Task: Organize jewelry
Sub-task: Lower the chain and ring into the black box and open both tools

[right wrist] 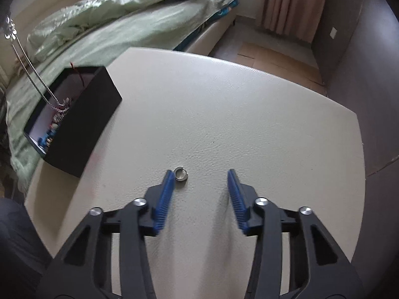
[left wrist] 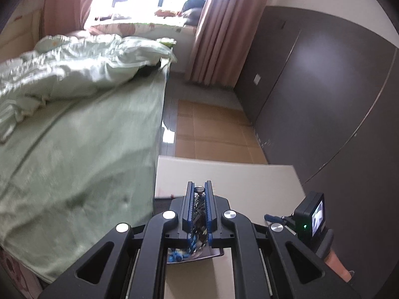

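My left tongs (left wrist: pixel 199 194) pinched a silver twisted chain necklace (right wrist: pixel 37 82), lowering it into the black rectangular box (right wrist: pixel 82 124); right tongs (right wrist: pixel 200 177) spread beside the small silver hoop earring (right wrist: pixel 181 173).

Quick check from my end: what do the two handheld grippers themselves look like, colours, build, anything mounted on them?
Both match: the left gripper and right gripper have matte black linkage arms with triangular cut-outs, round silver pivot caps, and blue ribbed finger pads. The left wrist view shows a small black camera with a lit screen and green LED.
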Tool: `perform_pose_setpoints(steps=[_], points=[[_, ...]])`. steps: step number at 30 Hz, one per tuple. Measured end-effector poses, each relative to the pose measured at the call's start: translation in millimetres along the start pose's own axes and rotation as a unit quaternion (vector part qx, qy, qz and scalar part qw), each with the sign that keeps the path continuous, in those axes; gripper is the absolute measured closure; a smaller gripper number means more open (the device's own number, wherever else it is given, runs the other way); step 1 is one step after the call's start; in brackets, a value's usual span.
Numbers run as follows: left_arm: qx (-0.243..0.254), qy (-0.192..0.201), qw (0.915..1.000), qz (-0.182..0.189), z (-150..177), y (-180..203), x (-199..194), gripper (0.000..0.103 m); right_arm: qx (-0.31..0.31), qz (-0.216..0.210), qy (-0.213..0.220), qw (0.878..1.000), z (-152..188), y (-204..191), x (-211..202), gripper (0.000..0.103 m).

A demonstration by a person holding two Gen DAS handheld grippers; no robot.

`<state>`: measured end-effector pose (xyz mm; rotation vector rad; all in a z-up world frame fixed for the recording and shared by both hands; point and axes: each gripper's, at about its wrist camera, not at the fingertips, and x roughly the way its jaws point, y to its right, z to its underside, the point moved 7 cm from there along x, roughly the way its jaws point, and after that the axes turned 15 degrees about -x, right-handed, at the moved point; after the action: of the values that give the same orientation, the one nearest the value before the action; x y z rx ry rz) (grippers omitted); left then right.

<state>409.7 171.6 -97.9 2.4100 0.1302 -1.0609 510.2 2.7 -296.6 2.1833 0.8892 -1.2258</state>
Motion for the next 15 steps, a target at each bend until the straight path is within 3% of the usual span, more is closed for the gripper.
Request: perform_pose_setpoints(steps=[5, 9, 10, 12, 13, 15], points=[[-0.017, -0.02, 0.9996, -0.009, 17.2, -16.4, 30.5, 0.096, -0.015, -0.005, 0.009, 1.0, -8.4, -8.2, 3.9, 0.07], [-0.025, -0.021, 0.9994, -0.012, 26.3, -24.0, 45.0, 0.096, -0.03, -0.013, 0.011, 0.999, -12.3, -17.0, 5.0, 0.089], [-0.03, -0.023, 0.9992, -0.01, 29.2, -26.0, 48.2, 0.093, -0.034, -0.019, 0.011, 0.999, -13.1, -19.4, 5.3, 0.089], [-0.037, -0.02, 0.9991, -0.008, 30.9, -28.5, 51.1, 0.061, -0.031, -0.02, 0.008, 0.999, -13.9, -18.7, 5.1, 0.09], [-0.04, -0.012, 0.9991, -0.008, 31.1, -29.4, 50.0, 0.037, -0.025, -0.023, 0.006, 0.999, -13.9, -17.8, 4.6, 0.09], [-0.045, 0.016, 0.9988, 0.008, 33.6, -29.9, 42.8, 0.033, -0.016, -0.025, 0.008, 1.0, -16.2, -16.3, 1.9, 0.09]])
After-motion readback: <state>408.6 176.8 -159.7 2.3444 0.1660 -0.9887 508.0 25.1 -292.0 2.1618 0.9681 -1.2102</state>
